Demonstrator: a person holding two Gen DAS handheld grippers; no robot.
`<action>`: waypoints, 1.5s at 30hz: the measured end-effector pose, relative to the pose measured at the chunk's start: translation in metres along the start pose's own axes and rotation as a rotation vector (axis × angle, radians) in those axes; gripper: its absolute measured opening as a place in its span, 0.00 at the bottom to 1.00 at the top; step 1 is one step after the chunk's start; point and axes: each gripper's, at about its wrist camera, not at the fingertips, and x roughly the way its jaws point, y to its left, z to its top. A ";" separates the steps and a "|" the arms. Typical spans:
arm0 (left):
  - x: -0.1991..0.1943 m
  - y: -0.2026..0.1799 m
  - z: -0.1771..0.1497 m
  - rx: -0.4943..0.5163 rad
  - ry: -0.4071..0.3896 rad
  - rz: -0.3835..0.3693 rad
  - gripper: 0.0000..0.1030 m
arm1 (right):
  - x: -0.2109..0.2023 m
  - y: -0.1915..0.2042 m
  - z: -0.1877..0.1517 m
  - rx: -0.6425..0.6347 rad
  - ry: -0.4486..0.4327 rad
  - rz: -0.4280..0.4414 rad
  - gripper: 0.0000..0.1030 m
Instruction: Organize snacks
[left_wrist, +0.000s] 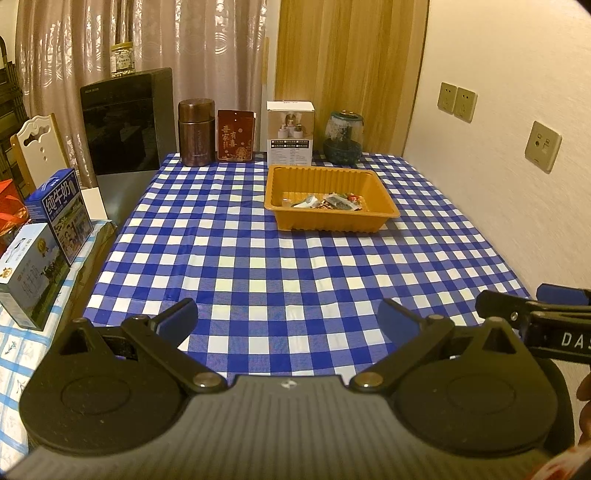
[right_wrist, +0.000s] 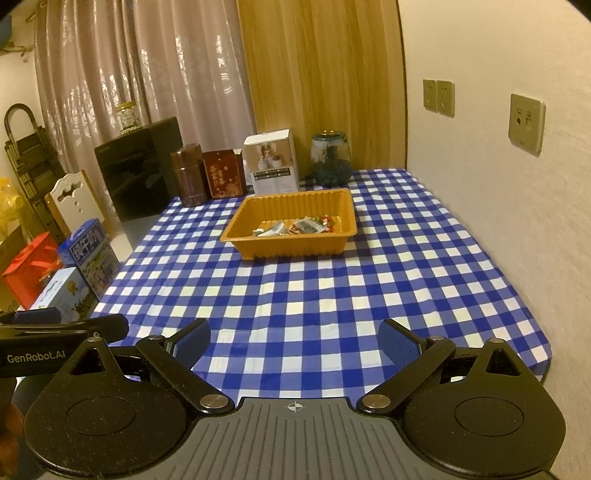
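Snacks (left_wrist: 325, 202) fill orange tray (left_wrist: 384, 212); blue carton (left_wrist: 61, 206) reads 纯牛奶.

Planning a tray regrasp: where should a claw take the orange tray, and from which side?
Grip the near long rim of the orange tray, coming from the near table edge, probably with the right claw. The rim is a thin flared lip facing both open claws with bare checked tablecloth in front. The snacks lie on the floor inside, and boxes crowd the far side.
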 end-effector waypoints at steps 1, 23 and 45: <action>0.000 0.000 0.000 0.001 0.000 0.001 1.00 | 0.000 0.000 -0.001 0.001 0.000 0.000 0.94; 0.002 -0.001 -0.001 0.002 0.005 -0.001 1.00 | 0.002 -0.002 -0.002 0.003 0.002 0.000 0.94; 0.002 -0.002 -0.002 0.002 0.003 0.000 1.00 | 0.004 -0.003 -0.003 0.005 0.004 0.000 0.94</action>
